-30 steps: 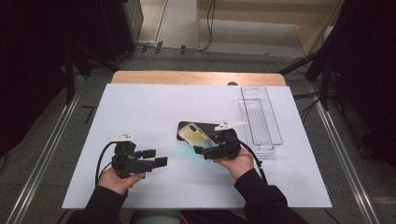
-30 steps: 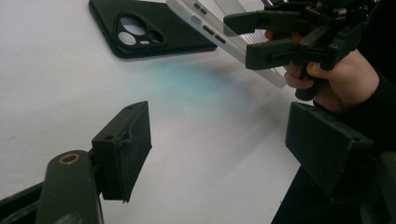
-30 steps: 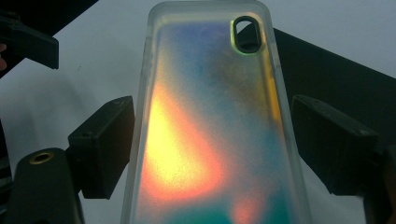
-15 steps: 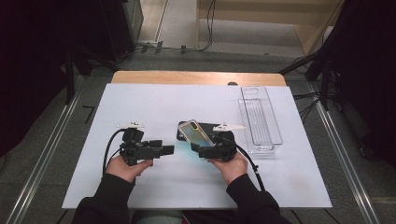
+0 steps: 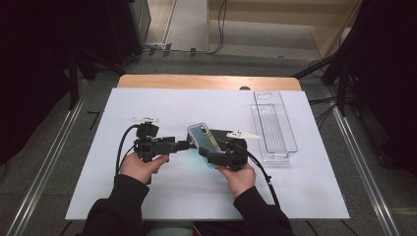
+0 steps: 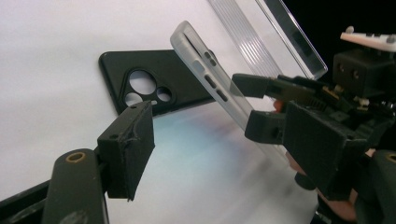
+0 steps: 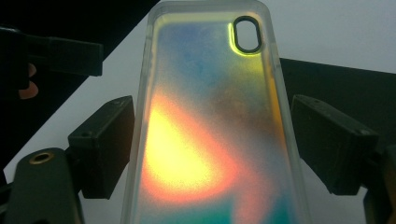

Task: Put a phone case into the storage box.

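The right gripper (image 5: 212, 156) clamps the shiny phone case (image 5: 202, 138) mid-frame; the left gripper's (image 5: 183, 145) open jaws could knock it loose.

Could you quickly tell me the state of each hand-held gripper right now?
Left hand-held gripper: open, empty, beside the iridescent phone case.
Right hand-held gripper: shut on the iridescent phone case.

A translucent iridescent phone case (image 7: 210, 126), glowing orange, yellow and blue, fills the middle of the frame, its oval camera cut-out at the upper right. The right gripper (image 7: 210, 154) has one black jaw on each side of the case's edges, lower left and right. Another black gripper (image 7: 60, 56) shows at the upper left over the white table (image 7: 336, 28).
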A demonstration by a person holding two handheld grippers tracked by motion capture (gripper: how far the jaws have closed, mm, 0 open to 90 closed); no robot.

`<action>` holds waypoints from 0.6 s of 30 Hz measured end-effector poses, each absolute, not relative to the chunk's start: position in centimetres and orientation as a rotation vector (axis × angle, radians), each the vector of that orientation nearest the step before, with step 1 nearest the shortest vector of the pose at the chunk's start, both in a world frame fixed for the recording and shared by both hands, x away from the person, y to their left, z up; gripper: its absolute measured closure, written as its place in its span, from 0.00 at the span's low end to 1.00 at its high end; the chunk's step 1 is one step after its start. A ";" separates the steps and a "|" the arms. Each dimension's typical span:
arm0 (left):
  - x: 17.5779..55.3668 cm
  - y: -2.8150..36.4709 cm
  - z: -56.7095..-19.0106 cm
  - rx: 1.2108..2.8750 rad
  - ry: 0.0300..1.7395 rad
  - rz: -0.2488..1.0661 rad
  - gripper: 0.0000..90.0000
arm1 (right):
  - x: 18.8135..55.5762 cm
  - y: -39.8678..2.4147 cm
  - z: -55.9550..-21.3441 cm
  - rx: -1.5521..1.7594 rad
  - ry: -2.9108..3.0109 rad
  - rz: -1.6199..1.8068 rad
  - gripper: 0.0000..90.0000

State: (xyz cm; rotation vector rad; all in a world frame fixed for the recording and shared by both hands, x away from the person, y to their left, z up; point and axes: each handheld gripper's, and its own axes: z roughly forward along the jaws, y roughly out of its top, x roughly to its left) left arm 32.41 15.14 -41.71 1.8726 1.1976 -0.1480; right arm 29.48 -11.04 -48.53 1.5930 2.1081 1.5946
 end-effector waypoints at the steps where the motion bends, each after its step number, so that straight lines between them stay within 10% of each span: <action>1: 32.8 14.8 -42.0 1.878 1.212 -0.151 0.28 | 29.5 -11.0 -49.0 1.615 2.092 1.608 0.17; 18: 34.8 12.7 -41.8 1.863 1.240 -0.082 0.28 | 28.3 -9.4 -48.8 1.591 1.996 1.666 0.17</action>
